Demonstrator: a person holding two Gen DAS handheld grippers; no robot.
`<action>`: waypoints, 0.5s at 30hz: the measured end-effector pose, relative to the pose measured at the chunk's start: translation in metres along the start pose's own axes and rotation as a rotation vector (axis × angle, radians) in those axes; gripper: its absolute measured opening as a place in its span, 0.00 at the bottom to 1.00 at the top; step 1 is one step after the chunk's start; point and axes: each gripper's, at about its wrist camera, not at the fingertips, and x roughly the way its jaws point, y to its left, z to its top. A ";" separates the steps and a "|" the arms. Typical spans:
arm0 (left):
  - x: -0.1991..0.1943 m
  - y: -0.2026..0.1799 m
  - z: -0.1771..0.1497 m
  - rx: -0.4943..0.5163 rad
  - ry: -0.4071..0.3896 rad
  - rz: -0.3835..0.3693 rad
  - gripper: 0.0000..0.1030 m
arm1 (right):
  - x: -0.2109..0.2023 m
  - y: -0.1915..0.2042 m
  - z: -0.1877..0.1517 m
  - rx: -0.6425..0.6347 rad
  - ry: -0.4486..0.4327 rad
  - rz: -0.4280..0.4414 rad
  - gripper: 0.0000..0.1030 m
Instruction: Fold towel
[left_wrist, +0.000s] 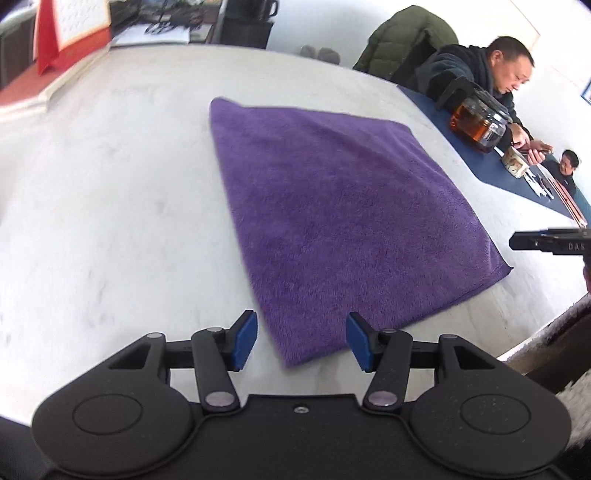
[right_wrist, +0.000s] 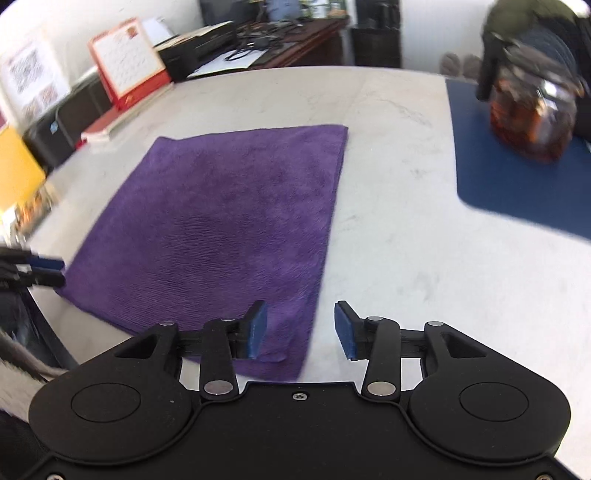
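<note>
A purple towel (left_wrist: 332, 221) lies flat on the pale table (left_wrist: 110, 184); it also shows in the right wrist view (right_wrist: 221, 229). My left gripper (left_wrist: 301, 341) is open, its blue pads straddling the towel's near left corner just above it. My right gripper (right_wrist: 301, 328) is open over the towel's near right corner, its left pad (right_wrist: 258, 328) above the cloth. The right gripper's tip shows at the right edge of the left wrist view (left_wrist: 546, 243). The left gripper's tip shows at the left edge of the right wrist view (right_wrist: 40, 269).
A blue mat (right_wrist: 517, 173) lies at the right with a glass teapot of amber tea (right_wrist: 532, 114) on it. A red desk calendar (right_wrist: 129, 62) and books stand at the back left. Two people (left_wrist: 495, 77) sit at the far right. The table's near edge is close below both grippers.
</note>
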 end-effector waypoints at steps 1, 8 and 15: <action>0.000 0.000 -0.001 -0.007 0.009 0.000 0.49 | 0.000 -0.001 -0.002 0.020 0.004 0.000 0.42; 0.001 0.000 -0.001 -0.051 0.019 -0.017 0.48 | 0.006 0.002 -0.018 0.156 0.066 -0.031 0.42; 0.006 -0.002 0.004 -0.069 0.036 -0.025 0.26 | 0.007 0.010 -0.016 0.156 0.065 -0.030 0.43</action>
